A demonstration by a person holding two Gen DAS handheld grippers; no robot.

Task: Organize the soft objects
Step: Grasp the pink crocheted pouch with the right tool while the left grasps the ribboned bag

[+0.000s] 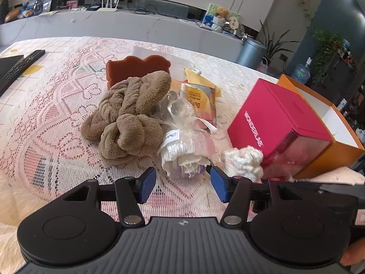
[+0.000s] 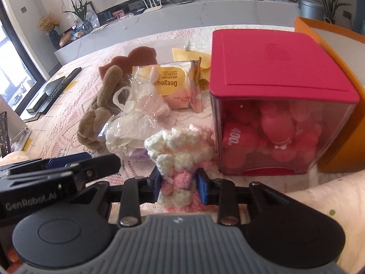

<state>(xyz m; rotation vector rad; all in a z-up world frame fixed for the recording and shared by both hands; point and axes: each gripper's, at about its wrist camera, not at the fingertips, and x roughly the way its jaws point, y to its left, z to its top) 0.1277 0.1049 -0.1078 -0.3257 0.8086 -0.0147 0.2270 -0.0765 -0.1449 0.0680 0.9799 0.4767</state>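
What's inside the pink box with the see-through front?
Through the clear front of the pink box you can see squishy red and pink toys, one printed with "400". The solid pink lid and sides hide whatever lies further back.

Knotted towel (image 1: 127,116) left of wrapped bundle (image 1: 182,150); knitted piece (image 2: 180,150) before lidded box (image 2: 280,105), apparently touching it.

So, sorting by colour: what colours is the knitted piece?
White and pink knitted piece, clearest in the right wrist view.
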